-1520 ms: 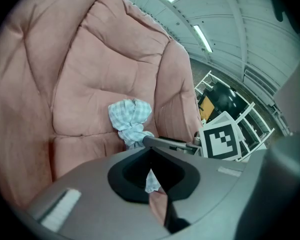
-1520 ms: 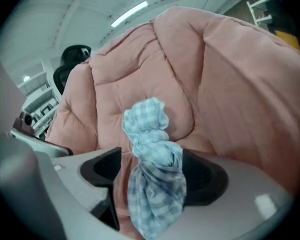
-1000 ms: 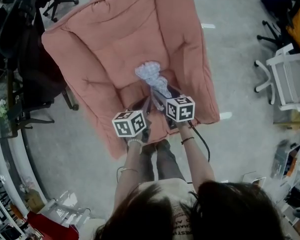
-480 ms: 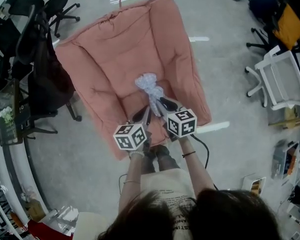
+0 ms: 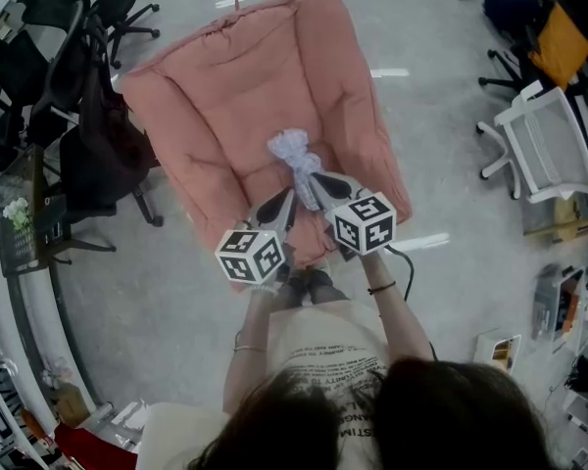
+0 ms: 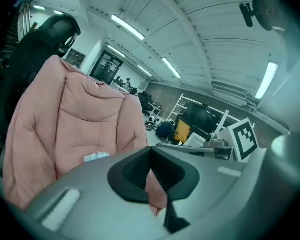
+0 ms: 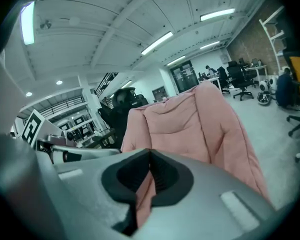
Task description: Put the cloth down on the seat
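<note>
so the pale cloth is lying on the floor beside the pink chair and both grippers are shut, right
Not quite. The cloth lies on the seat of the pink chair, not on the floor; the head view shows it there. The rest holds: the left gripper and the right gripper are both shut, the right one's jaws having just closed with nothing between them.

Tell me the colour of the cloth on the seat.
The cloth is pale bluish white; the head view shows it best.
</note>
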Available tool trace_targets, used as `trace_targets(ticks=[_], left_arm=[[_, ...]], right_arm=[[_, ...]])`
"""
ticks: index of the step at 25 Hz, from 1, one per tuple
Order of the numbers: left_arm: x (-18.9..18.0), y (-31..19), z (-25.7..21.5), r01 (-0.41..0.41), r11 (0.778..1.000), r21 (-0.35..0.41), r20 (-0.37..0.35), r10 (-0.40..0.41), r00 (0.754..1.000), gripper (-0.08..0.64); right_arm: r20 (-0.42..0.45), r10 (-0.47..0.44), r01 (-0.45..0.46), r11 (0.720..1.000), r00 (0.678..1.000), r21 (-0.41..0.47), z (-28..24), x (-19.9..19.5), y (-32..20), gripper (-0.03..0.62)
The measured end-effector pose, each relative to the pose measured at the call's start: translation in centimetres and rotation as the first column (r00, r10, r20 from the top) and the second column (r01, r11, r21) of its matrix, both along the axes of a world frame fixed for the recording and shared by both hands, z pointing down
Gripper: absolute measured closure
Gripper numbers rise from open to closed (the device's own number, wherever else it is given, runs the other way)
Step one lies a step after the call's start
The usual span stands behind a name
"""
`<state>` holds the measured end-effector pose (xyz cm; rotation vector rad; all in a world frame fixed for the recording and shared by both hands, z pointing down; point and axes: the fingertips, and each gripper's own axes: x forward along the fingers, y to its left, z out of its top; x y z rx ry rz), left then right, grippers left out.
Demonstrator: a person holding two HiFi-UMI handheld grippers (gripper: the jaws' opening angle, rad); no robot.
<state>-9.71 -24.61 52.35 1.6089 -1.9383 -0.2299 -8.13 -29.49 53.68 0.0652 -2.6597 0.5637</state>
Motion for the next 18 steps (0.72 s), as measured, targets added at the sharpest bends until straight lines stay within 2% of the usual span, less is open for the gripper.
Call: trace_targets(ticks=[6, 18], left_arm=[[1.0, 1.1, -2.4, -0.025, 0.999, 0.021, 0.04, 0.025, 0.999, 0.552], [3.6, 2.1, -6.9, -0.073, 0.995, 0.074, 0.127, 0.063, 0.99, 0.552]], right_arm=[[0.042, -0.018, 0.019, 1.0, 0.999, -0.006, -3.0, 1.0, 1.5, 0.589], [0.145, -0.043, 0.036, 0.998, 0.988, 0.053, -8.8, 2.7, 3.1, 0.589]])
